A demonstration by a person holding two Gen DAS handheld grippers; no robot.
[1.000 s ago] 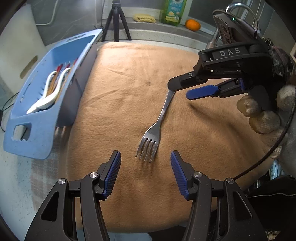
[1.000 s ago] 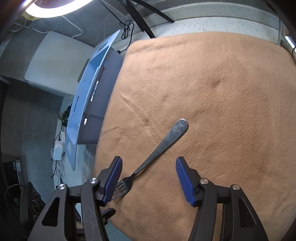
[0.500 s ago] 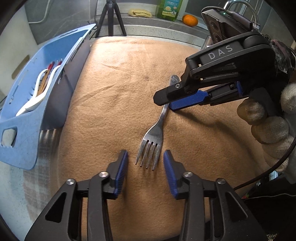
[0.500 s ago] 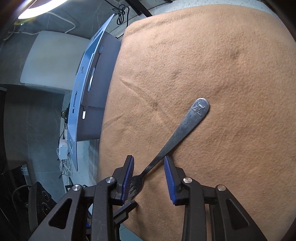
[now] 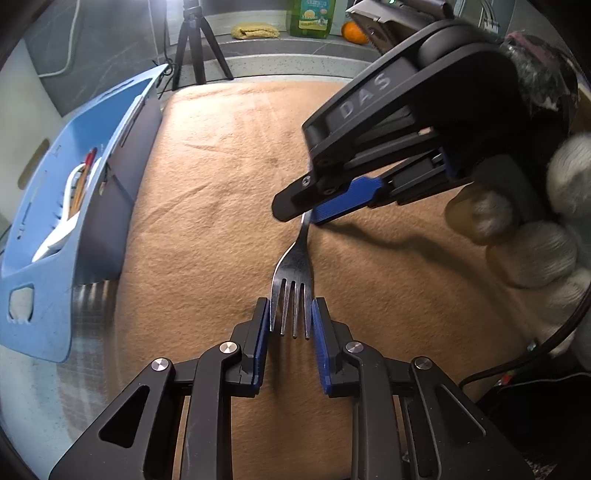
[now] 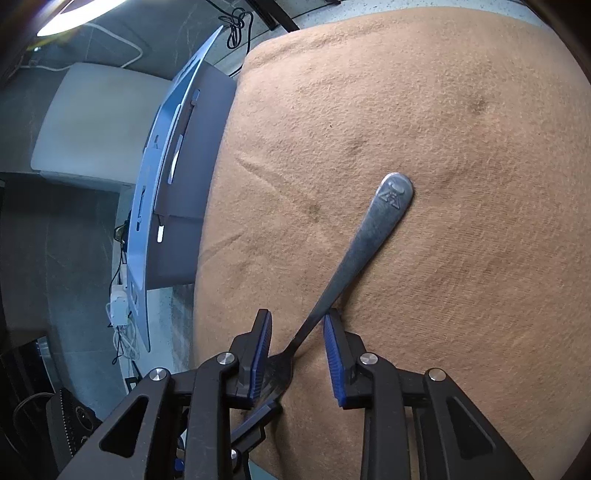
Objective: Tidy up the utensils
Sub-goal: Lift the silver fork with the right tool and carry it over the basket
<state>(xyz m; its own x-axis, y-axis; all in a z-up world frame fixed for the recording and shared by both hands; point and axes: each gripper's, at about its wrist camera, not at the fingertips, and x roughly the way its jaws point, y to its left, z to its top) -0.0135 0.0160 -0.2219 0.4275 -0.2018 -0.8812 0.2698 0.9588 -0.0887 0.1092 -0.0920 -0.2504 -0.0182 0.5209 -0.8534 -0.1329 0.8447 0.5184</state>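
1. A metal fork (image 5: pixel 293 273) lies flat on a tan cloth (image 5: pixel 221 192), roughly mid-cloth, tines toward the left gripper (image 5: pixel 291 315) and handle running away under the right gripper (image 5: pixel 299 214).
2. The left gripper's jaws are closing; the blue pads flank the outer tines on both sides and look to be touching them, though I cannot tell how firmly they press.
3. The right gripper's jaws are closing too, with the fork's neck between them. In the right wrist view the shaft crosses the gap (image 6: pixel 297 338) at a slant: it lies against the tip of one pad and stands clear of the other, so it is not yet clamped.
4. Bare cloth spreads wide around the fork on every side. The cloth's left edge runs just beside a blue basket (image 5: pixel 44 280), which is tilted up on a grey box; its far edge meets a stone ledge.
5. Only the left wrist view shows the basket's inside, holding white-handled utensils (image 5: pixel 70 206), as well as the gloved hand (image 5: pixel 535 236) on the right gripper, a tripod (image 5: pixel 192 48), a green bottle (image 5: pixel 312 18) and an orange (image 5: pixel 354 32) on the ledge.
6. Only the right wrist view shows the handle's embossed end (image 6: pixel 395 194) resting on the cloth, and the cables (image 6: pixel 122 325) on the floor past the basket.
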